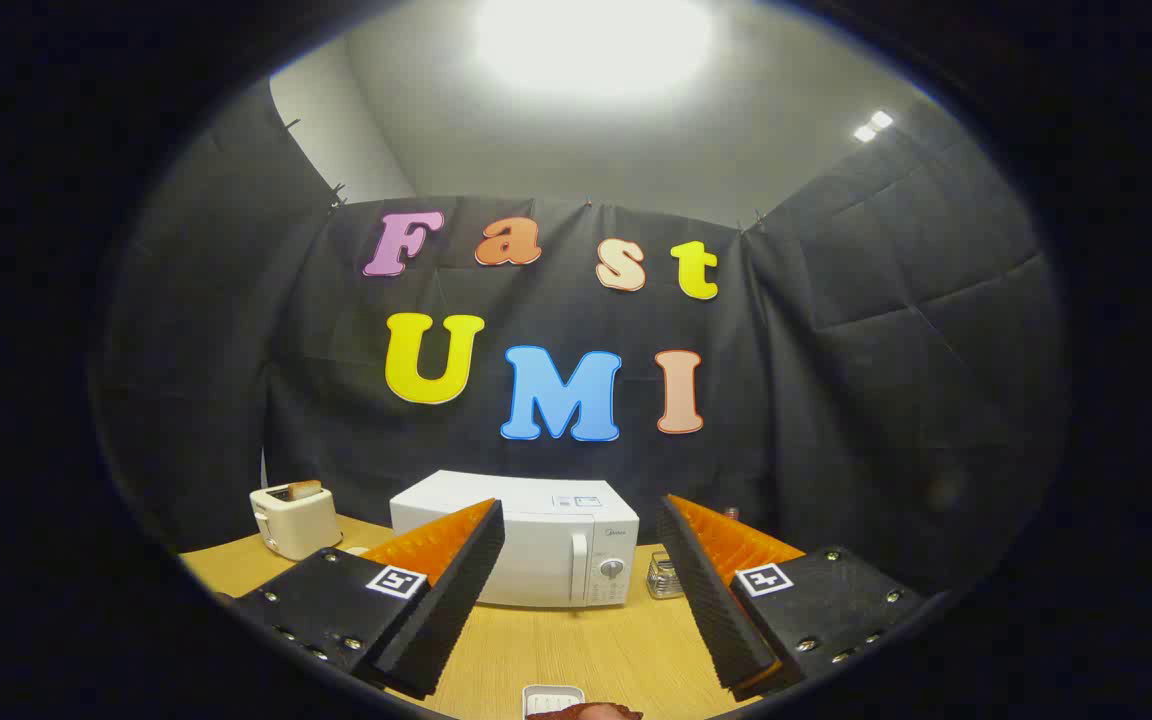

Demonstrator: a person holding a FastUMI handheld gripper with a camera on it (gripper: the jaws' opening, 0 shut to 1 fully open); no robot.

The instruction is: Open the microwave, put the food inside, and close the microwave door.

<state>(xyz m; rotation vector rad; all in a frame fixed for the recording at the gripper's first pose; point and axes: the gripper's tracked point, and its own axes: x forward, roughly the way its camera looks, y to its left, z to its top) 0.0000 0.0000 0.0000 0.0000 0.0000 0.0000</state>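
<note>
A white microwave (546,545) stands on the wooden table (586,650) beyond my fingers, its door closed, with the handle and dial on its right side. My gripper (581,520) is open, held well short of the microwave, with nothing between the fingers. Close below the fingers, near the table's front, lies a small white dish (553,698) with a piece of reddish-brown food (586,712) beside it, both partly cut off from sight.
A white toaster (294,520) with a slice of bread in it sits to the left of the microwave. A small glass jar (664,577) stands just right of the microwave. Black cloth walls close the booth behind and at both sides.
</note>
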